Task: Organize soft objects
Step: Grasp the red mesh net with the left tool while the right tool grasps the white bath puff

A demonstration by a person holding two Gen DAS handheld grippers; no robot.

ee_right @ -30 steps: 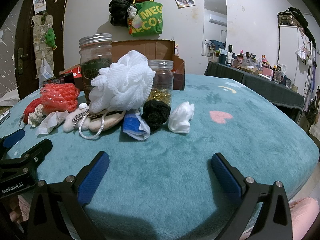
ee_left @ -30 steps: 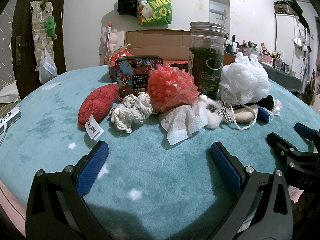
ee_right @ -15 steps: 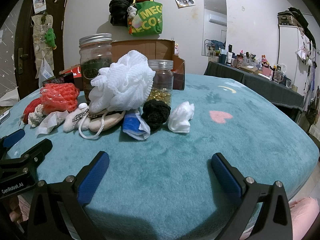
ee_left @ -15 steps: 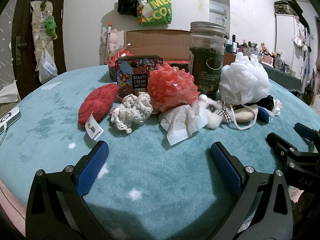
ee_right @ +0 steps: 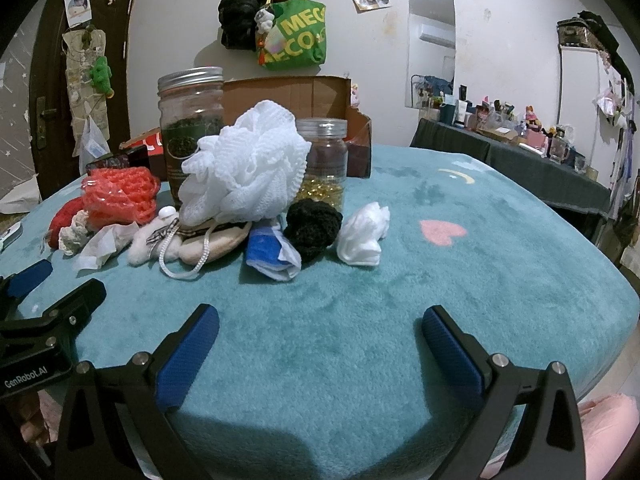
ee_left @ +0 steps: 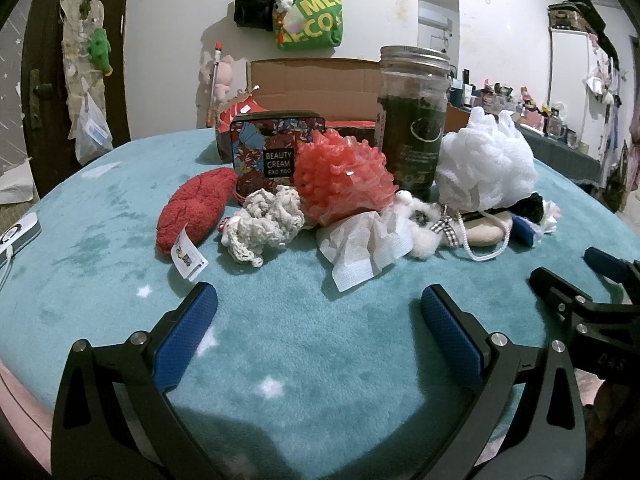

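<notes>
A row of soft things lies on the teal blanket (ee_left: 312, 344): a red plush (ee_left: 196, 210), a cream crochet piece (ee_left: 266, 224), a coral bath pouf (ee_left: 344, 178), a white gauze cloth (ee_left: 362, 246), a white bath pouf (ee_left: 486, 168) (ee_right: 248, 168), a black knit ball (ee_right: 314, 228), a blue-and-white cloth (ee_right: 270, 252) and a white wad (ee_right: 364, 236). My left gripper (ee_left: 318, 312) is open and empty, short of the row. My right gripper (ee_right: 320, 326) is open and empty, near the front edge.
A floral tin (ee_left: 276, 148), a tall jar of dark leaves (ee_left: 414, 120), a smaller jar (ee_right: 326, 160) and an open cardboard box (ee_left: 316, 88) stand behind the row. A phone (ee_left: 16, 234) lies at the far left. A dresser (ee_right: 520, 152) stands at right.
</notes>
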